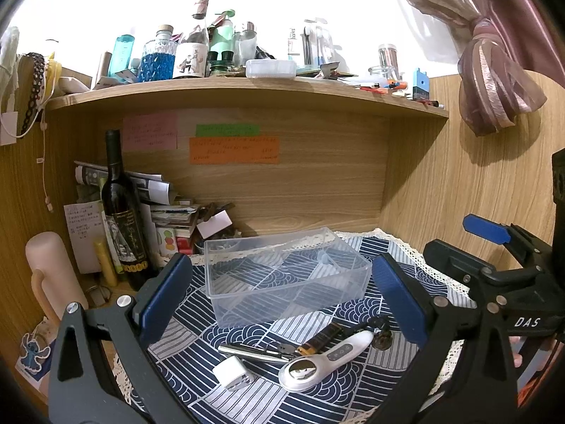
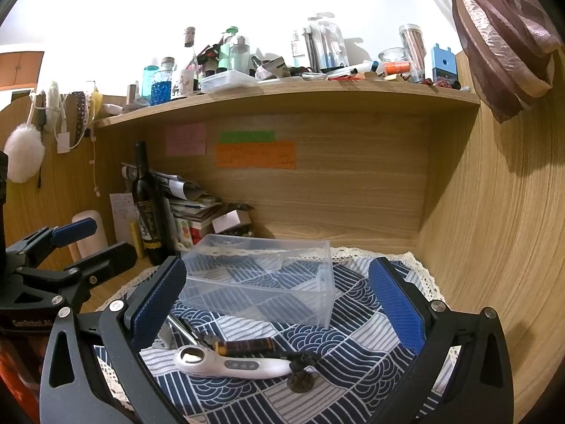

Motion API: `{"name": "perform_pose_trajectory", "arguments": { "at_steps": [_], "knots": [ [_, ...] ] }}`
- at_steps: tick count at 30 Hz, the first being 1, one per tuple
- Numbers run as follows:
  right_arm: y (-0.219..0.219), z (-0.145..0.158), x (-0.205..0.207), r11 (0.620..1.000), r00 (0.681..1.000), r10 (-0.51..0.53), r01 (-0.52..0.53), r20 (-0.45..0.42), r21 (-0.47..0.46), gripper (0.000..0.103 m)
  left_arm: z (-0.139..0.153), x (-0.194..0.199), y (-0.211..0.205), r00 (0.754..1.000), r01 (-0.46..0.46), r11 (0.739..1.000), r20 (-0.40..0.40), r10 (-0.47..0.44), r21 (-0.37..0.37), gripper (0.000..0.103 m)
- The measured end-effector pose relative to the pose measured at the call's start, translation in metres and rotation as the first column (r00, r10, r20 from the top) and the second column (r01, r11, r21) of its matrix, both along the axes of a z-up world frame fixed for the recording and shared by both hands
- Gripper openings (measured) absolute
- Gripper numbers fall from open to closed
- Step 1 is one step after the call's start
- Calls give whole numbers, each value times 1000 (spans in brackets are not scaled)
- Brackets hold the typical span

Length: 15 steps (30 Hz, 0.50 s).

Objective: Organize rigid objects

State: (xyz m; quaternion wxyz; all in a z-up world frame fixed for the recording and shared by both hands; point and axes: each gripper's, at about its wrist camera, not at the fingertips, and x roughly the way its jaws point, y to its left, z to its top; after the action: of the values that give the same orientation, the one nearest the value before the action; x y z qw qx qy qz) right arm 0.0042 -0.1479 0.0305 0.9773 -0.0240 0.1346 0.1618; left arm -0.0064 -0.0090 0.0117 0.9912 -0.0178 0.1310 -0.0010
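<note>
on the bench's patterned cloth, the white handheld device [image 1: 319,360], dark stick [image 1: 319,341], metal pen [image 1: 252,351] and white plug [image 1: 233,372] lie bunched just before the empty clear box [image 1: 286,275]. both my left jaws [image 1: 282,304] and right jaws [image 2: 277,304] gape wide, holding nothing. because the pieces touch, i judge a careless close could nudge neighbours or pinch two together.

Two black claws, left claw [image 1: 279,300] and right claw [image 2: 279,304], each with angular matte frames, triangular cutouts, silver round screws at the joints. Blue textured pads lining the fingers. White lettering "DAS" and "GenRobot.AI" on the bodies.
</note>
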Motion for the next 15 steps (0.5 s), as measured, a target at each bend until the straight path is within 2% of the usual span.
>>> {"name": "perform_pose_trajectory", "arguments": {
  "at_steps": [15],
  "knots": [
    [-3, -2, 8, 1000, 1000, 9, -9, -15, 8, 103, -5, 5, -2, 999, 32, 999, -16, -32, -2, 103]
  ]
}}
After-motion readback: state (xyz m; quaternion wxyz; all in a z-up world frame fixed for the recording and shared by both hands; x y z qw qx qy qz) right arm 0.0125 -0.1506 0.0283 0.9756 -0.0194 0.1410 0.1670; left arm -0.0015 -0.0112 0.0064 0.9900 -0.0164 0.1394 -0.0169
